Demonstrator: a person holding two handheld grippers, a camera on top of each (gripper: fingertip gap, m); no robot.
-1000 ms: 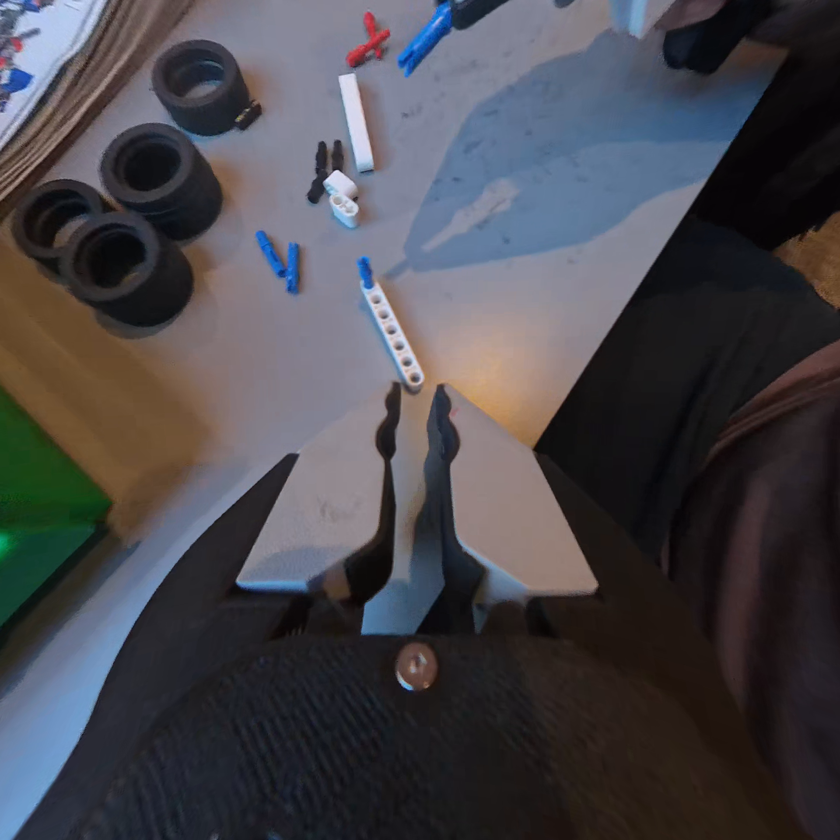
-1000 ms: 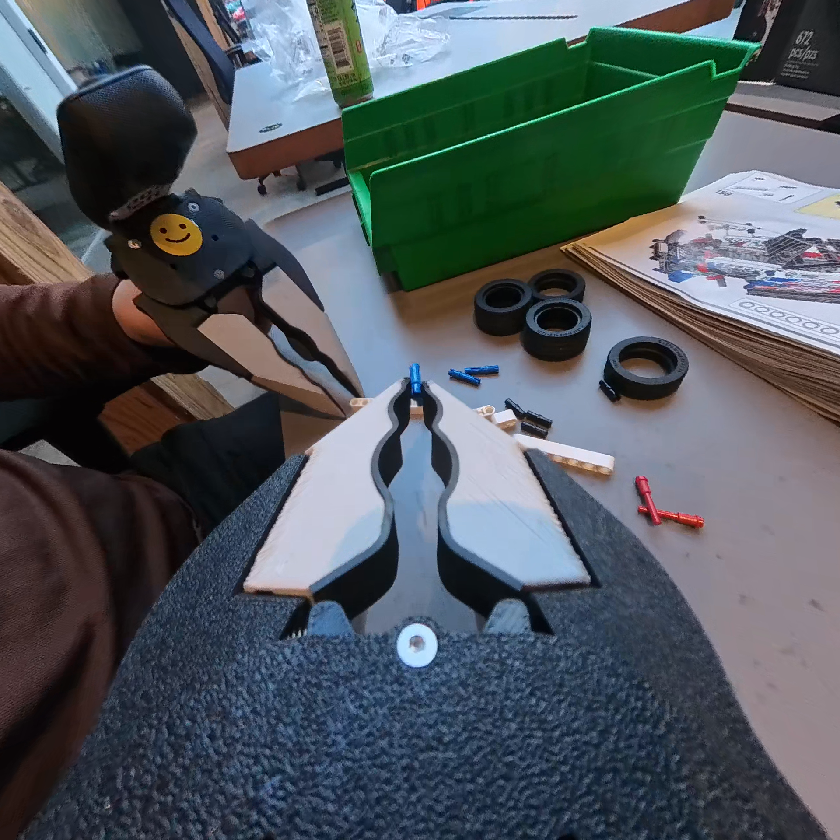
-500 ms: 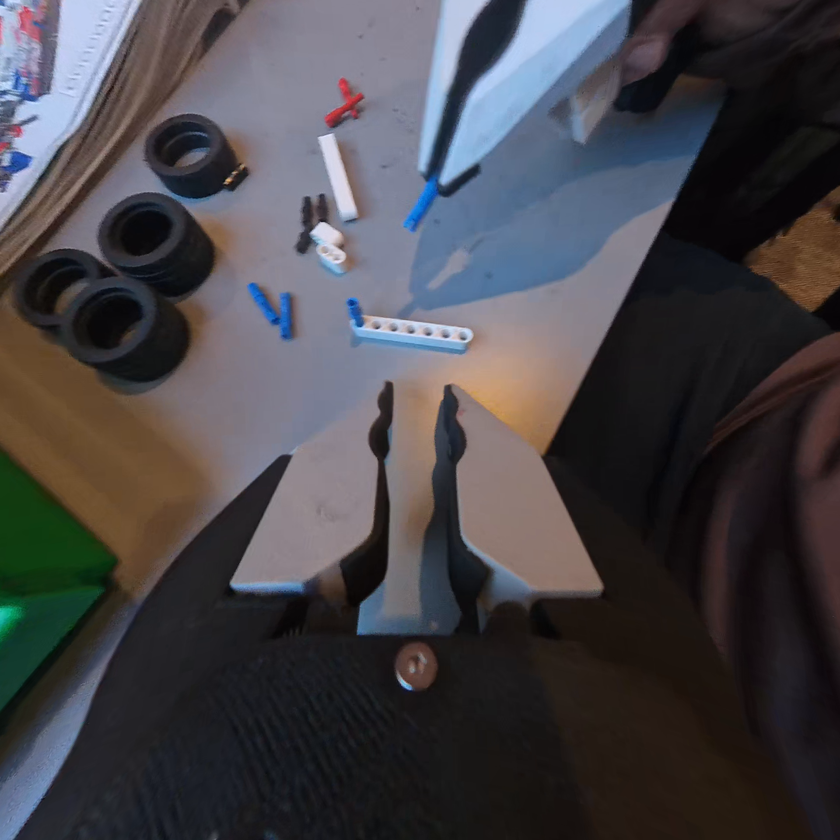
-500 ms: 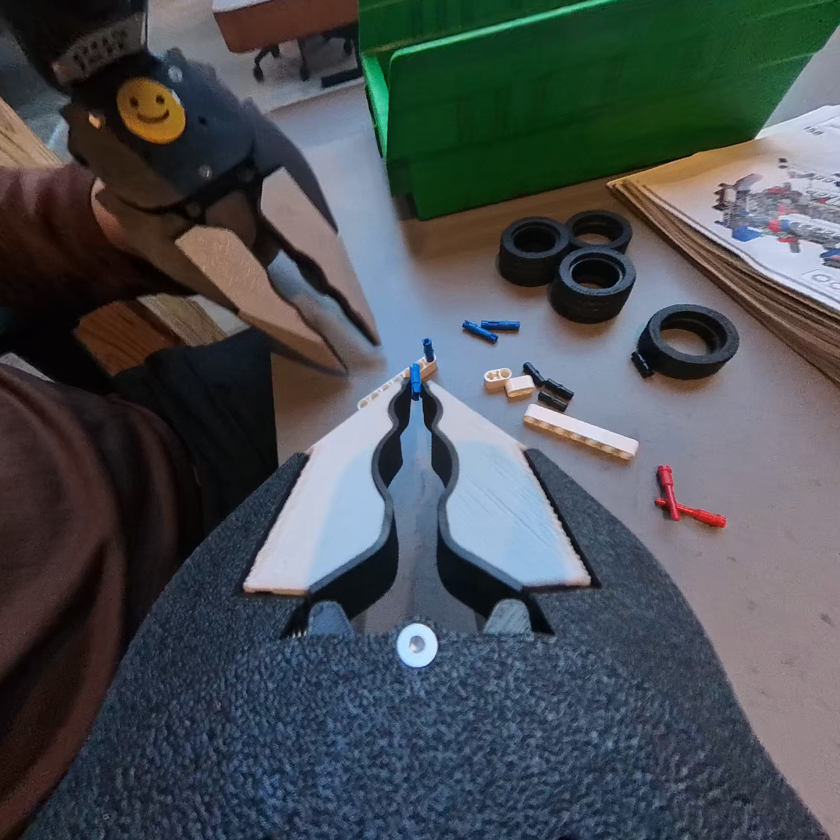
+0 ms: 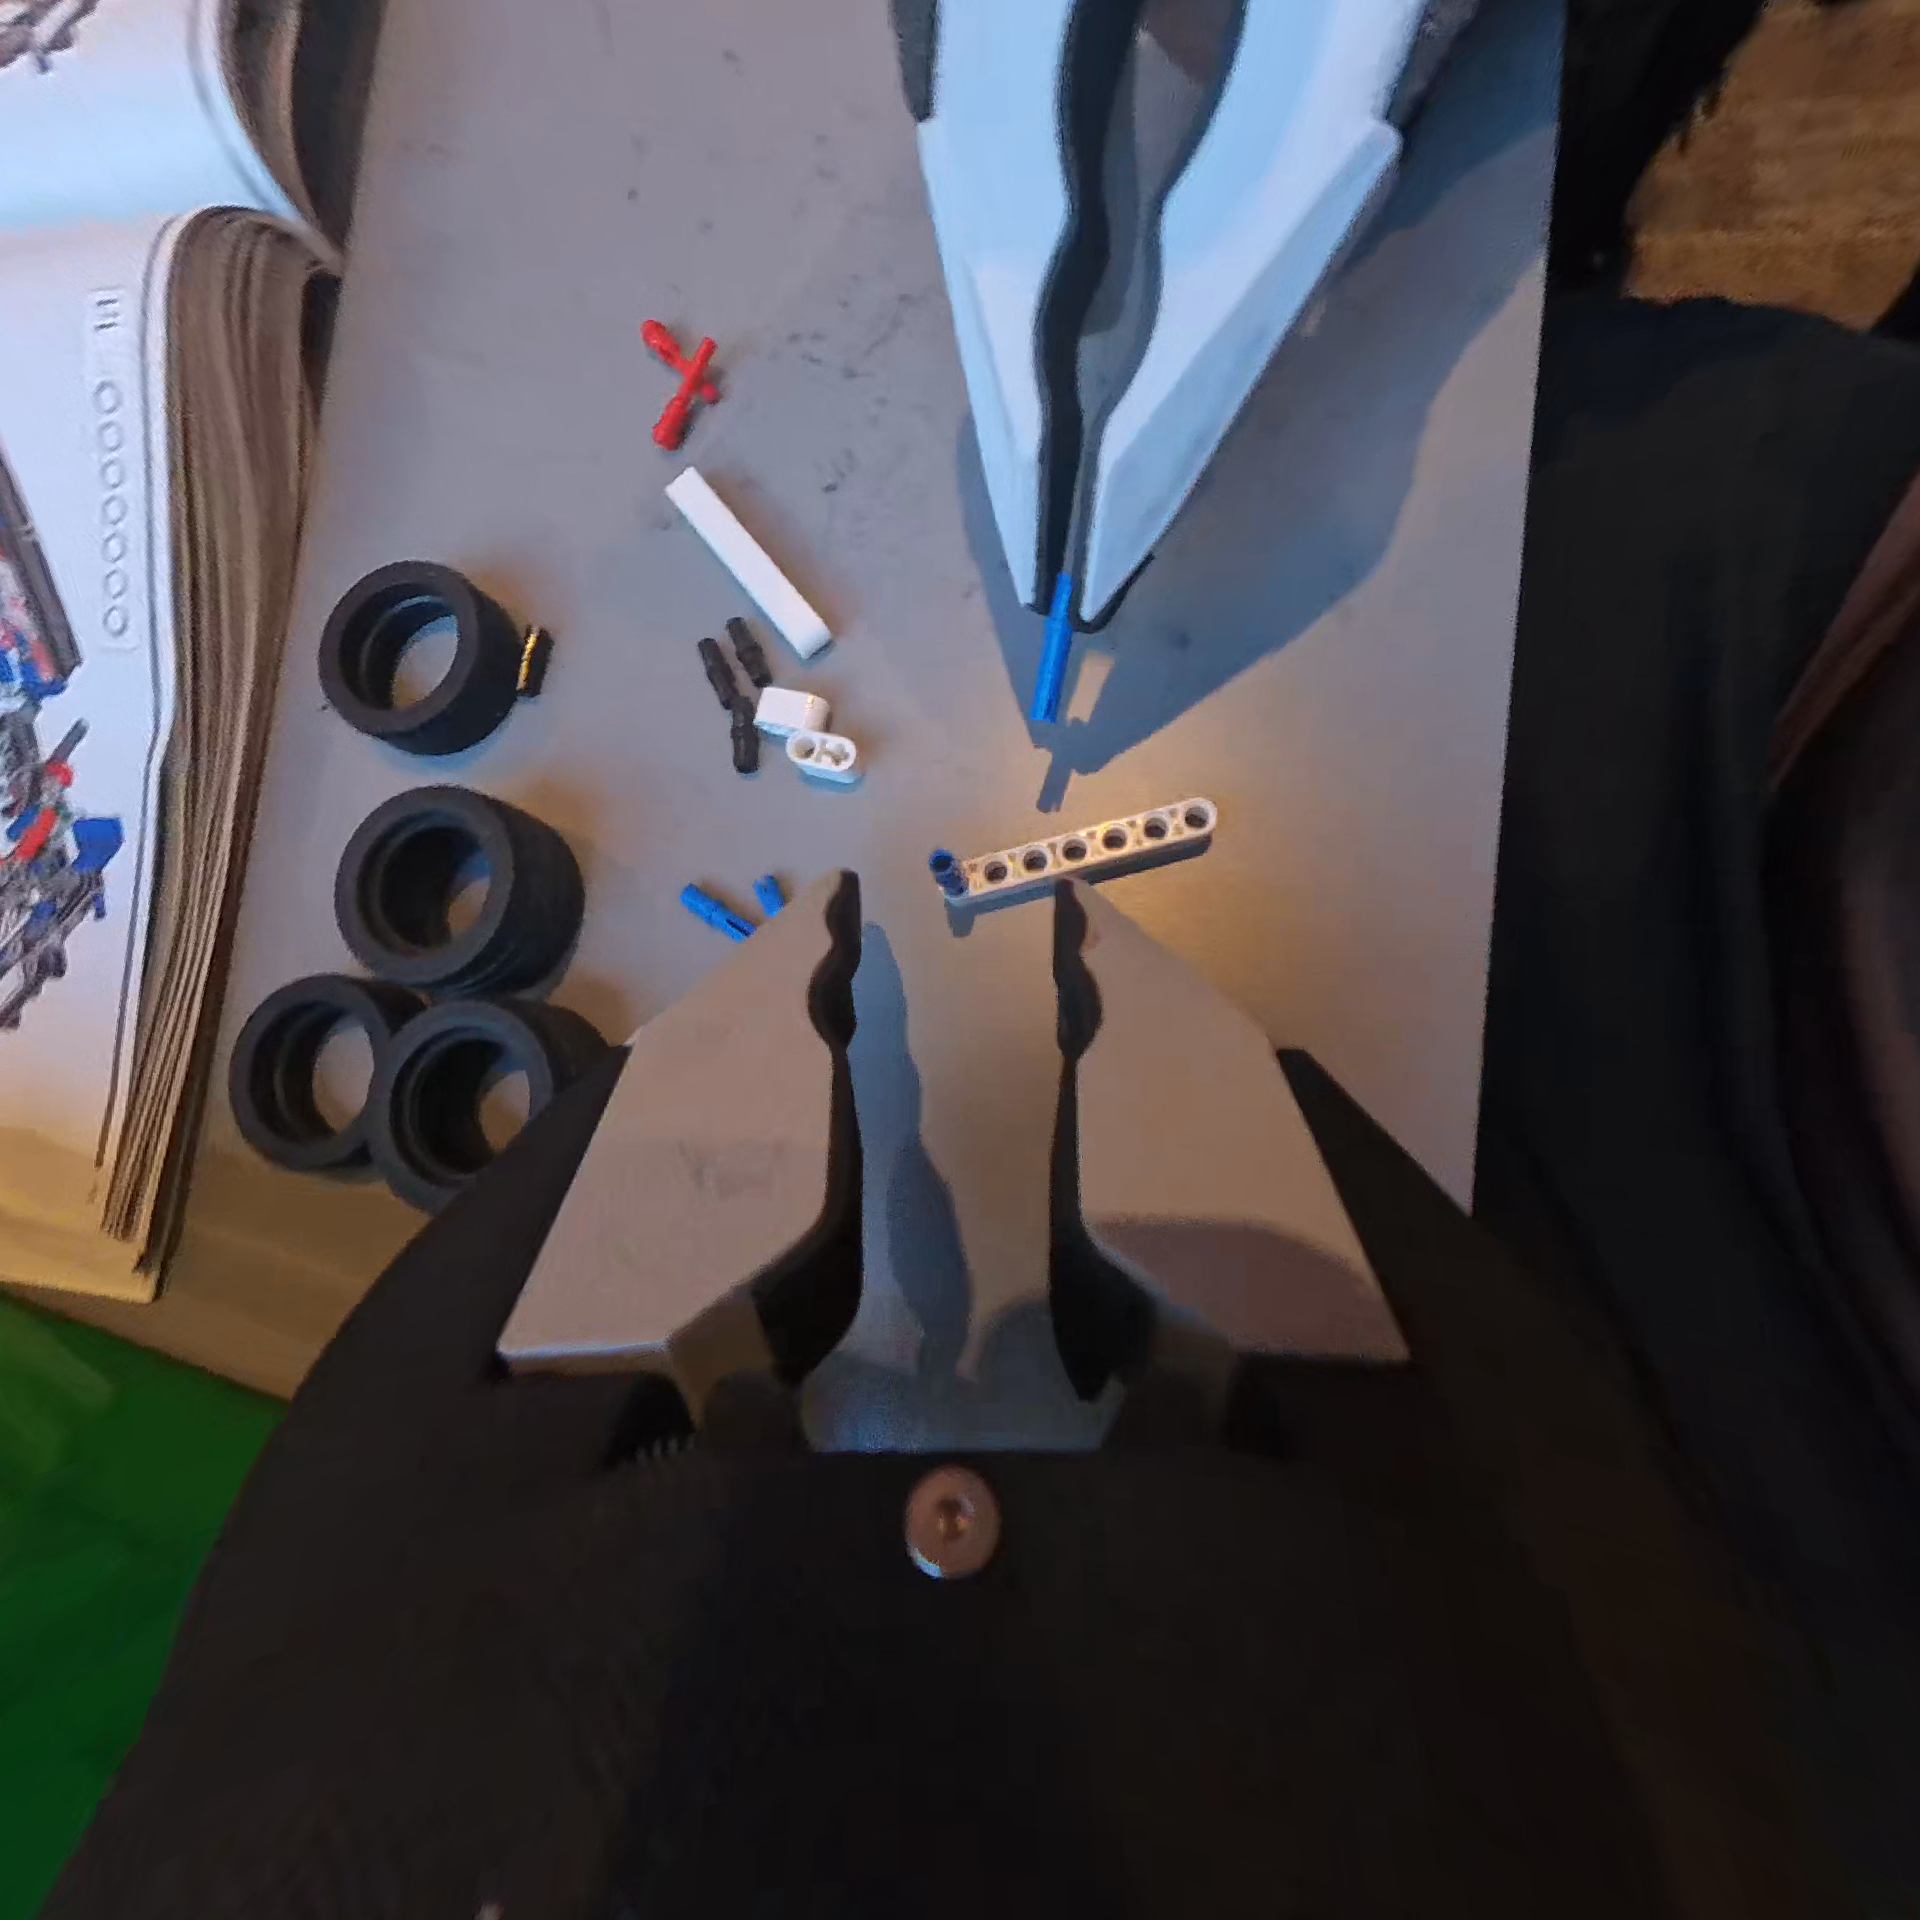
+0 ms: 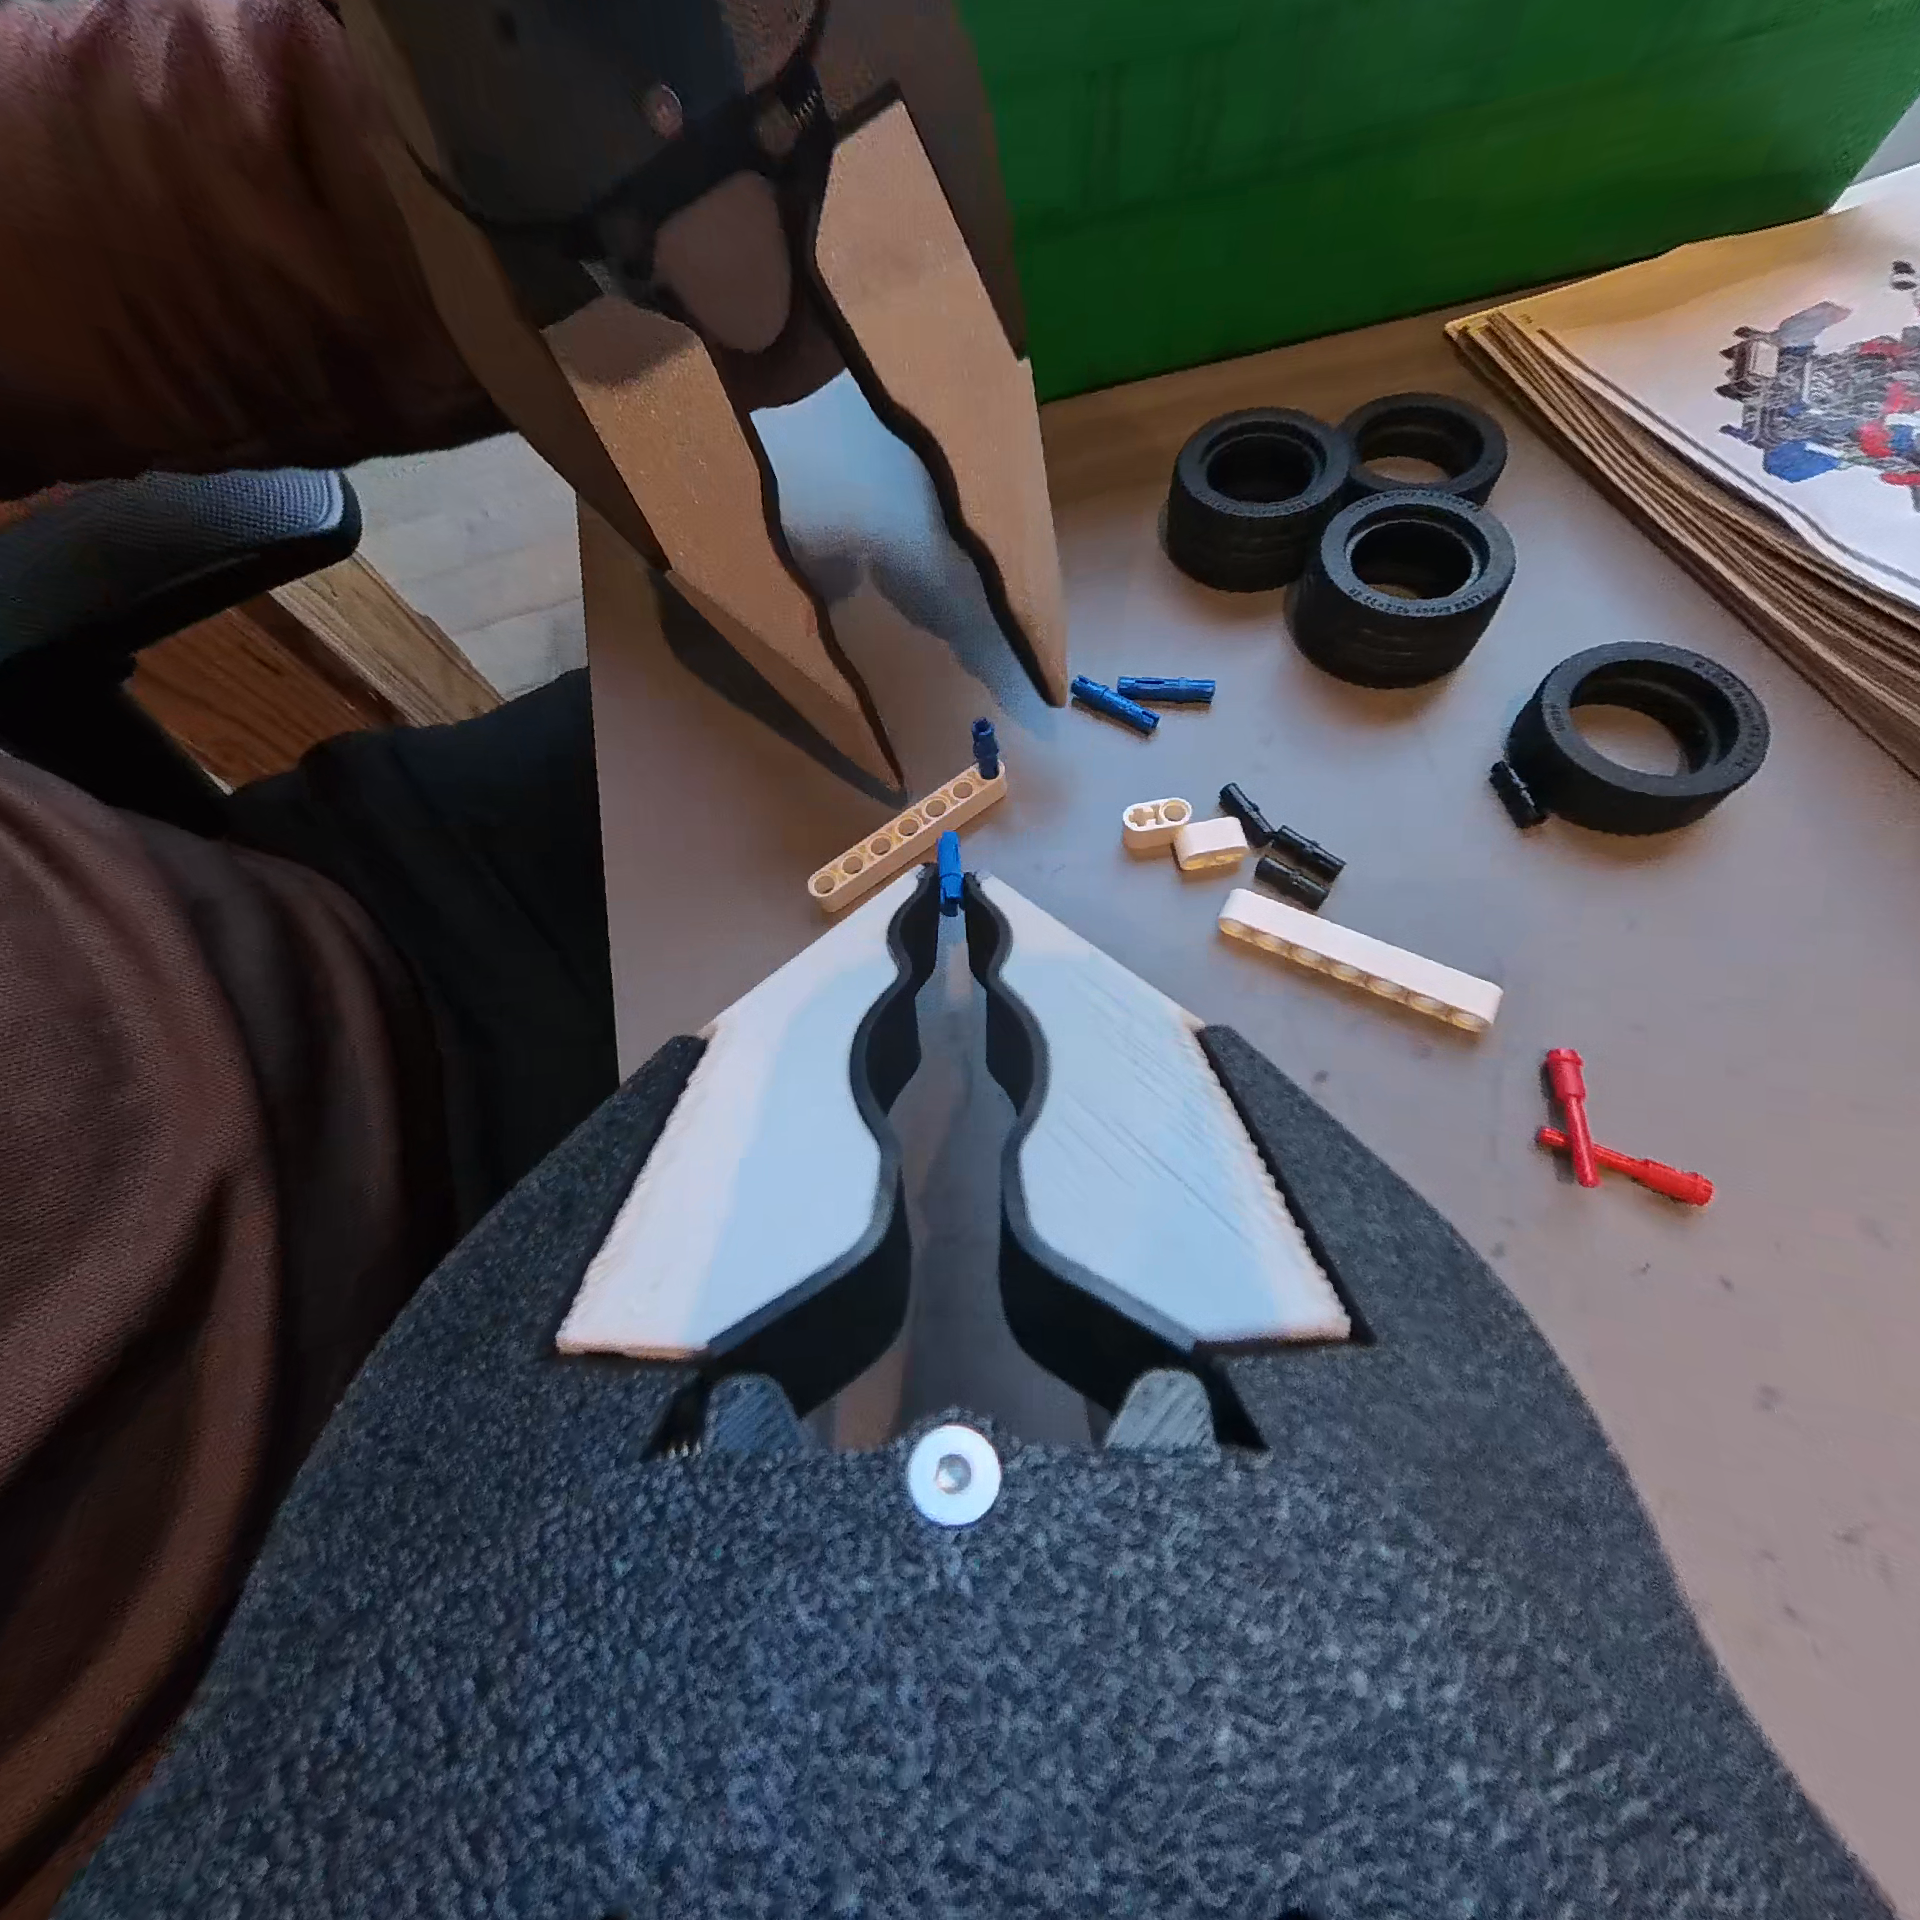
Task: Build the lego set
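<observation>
A white beam with several holes lies on the grey table near its front edge, with a blue pin standing in its end hole; the beam and that pin also show in the right wrist view. My left gripper is open and empty, its tips just above the beam; it shows from the front in the right wrist view. My right gripper is shut on another blue pin, held just short of the beam. That pin points down at the beam from the right gripper.
Several black tyres stand left of the parts. A second white beam, two small white connectors, black pins, two loose blue pins and red pins lie around. An instruction booklet and a green bin border the area.
My left gripper has opened wider and dropped towards the white beam. My right gripper has come closer with the blue pin, to just beside the beam. The beam lies turned from where it was.
</observation>
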